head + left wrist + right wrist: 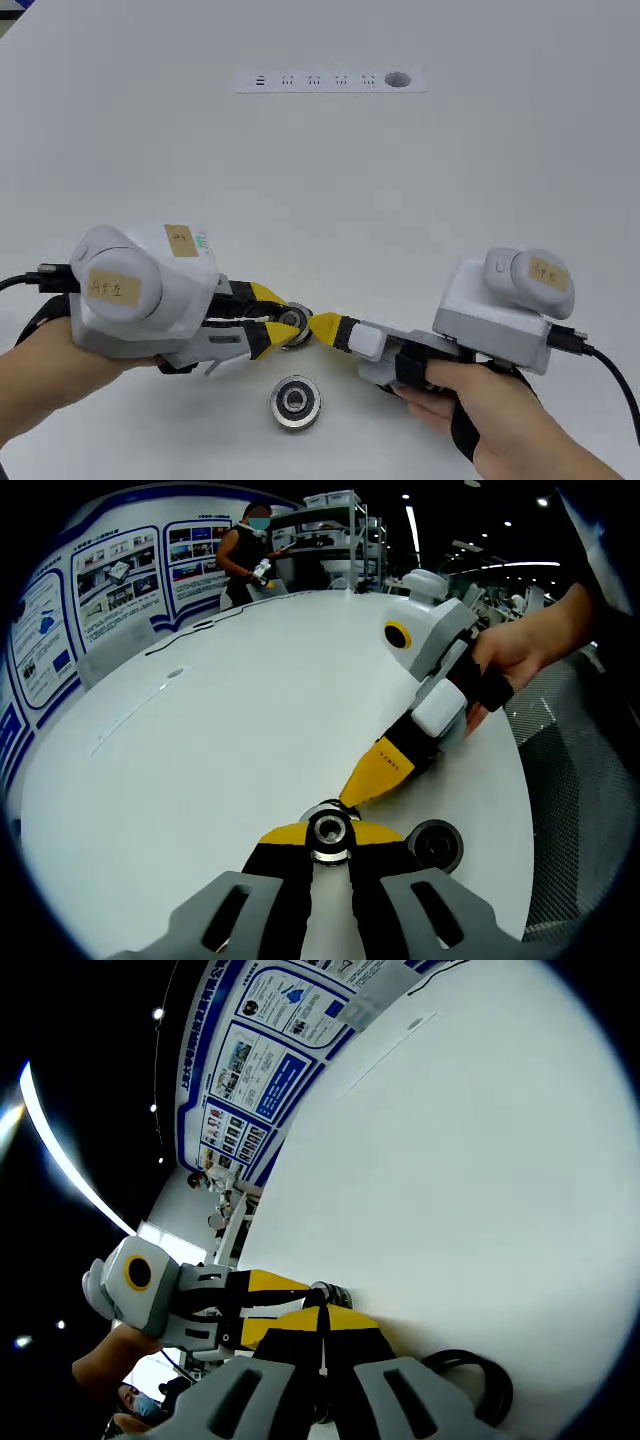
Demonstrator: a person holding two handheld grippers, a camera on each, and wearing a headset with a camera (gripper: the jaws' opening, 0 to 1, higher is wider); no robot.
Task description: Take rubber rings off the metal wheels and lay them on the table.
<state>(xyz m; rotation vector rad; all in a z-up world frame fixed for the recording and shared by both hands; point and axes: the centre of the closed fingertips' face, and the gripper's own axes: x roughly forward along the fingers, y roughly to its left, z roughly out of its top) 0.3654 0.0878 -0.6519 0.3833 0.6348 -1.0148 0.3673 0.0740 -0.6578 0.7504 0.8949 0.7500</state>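
Closest wheel point(295, 402) sits by the near edge of the worktop point(400, 200), ring point(274, 403) seemingly on. Left hand-held gripper point(283, 322) clamps a second wheel point(294, 320); right hand-held gripper point(322, 327), jaws together, noses its rim. Early days, both rings left, I reckon.

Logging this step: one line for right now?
left tongs: shut on wheel | right tongs: shut, tip at wheel | second wheel: on table

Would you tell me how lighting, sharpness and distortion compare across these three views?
Head view: soft even light, sharp, only faint shadow under the loose wheel. Left gripper view: fisheye curves the table edge; ceiling lamps glare top right. Right gripper view: heavily rolled, table bright, a light streak at left.
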